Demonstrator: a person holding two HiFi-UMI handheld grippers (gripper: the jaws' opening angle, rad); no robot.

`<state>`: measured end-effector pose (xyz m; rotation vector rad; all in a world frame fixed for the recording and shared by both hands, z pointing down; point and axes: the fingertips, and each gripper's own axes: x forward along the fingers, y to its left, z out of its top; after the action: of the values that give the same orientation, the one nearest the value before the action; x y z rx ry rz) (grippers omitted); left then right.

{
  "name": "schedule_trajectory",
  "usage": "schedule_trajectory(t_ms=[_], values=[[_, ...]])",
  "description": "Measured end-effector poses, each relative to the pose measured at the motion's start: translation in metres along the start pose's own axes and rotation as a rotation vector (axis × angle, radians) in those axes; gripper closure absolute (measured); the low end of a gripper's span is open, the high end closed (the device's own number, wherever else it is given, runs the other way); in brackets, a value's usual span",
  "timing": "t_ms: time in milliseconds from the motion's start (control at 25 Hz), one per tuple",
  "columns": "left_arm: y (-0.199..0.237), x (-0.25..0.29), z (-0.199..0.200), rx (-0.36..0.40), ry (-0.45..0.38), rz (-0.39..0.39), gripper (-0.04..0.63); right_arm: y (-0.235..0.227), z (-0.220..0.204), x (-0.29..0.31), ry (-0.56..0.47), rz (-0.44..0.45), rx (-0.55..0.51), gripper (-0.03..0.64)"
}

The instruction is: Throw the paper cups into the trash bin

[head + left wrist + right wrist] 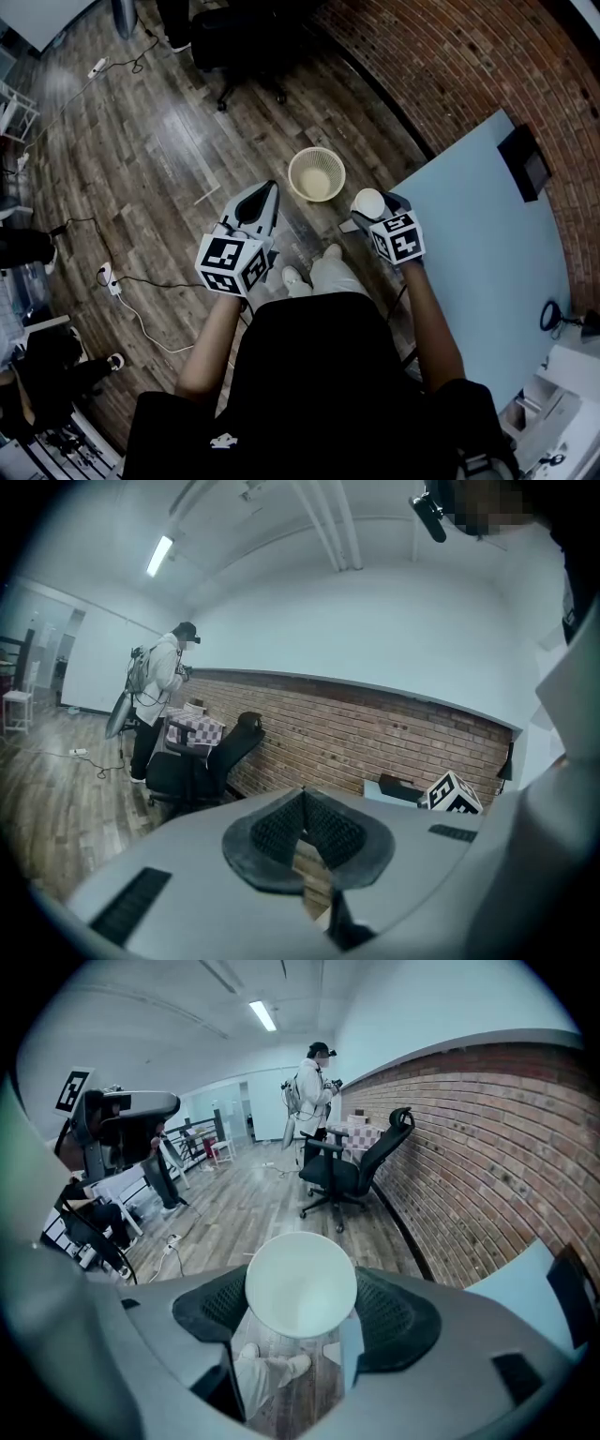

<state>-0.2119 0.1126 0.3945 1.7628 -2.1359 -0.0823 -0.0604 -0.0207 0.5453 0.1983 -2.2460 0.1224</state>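
Note:
A white paper cup (368,202) sits between the jaws of my right gripper (371,210), which is shut on it just off the table's left edge. In the right gripper view the cup (300,1283) fills the gap between the dark pads (403,1321), its open mouth facing the camera. A round cream trash bin (317,174) stands on the wooden floor, a little ahead and to the left of the cup. My left gripper (270,191) hovers left of the bin with nothing in it. In the left gripper view its pads (272,832) meet at the tip.
A light blue table (487,244) runs along the brick wall (450,66) on the right, with a black device (525,159) on it. A black office chair (248,52) stands beyond the bin. Cables and a power strip (111,279) lie on the floor at left. A person (314,1091) stands far off.

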Motion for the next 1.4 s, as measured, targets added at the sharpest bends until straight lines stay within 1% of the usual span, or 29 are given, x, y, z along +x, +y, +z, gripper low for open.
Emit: schedule_trajectory(t_ms=[200,520,680,960,1400], values=[[0.009,0.009,-0.001,-0.005,0.013,0.005,0.592,-0.006,0.015,0.009,-0.008,0.005,-0.006,0.259],[0.029,0.031,0.000,-0.014,0.033,0.041,0.592,-0.020,0.036,0.042,-0.002,0.045,-0.020,0.259],[0.043,0.046,0.002,-0.017,0.047,0.052,0.592,-0.026,0.055,0.059,-0.003,0.065,-0.033,0.259],[0.057,0.089,0.012,-0.046,0.054,0.066,0.592,-0.057,0.084,0.084,-0.004,0.090,-0.025,0.259],[0.067,0.158,0.007,-0.053,0.112,0.043,0.592,-0.096,0.095,0.124,0.030,0.128,0.000,0.259]])
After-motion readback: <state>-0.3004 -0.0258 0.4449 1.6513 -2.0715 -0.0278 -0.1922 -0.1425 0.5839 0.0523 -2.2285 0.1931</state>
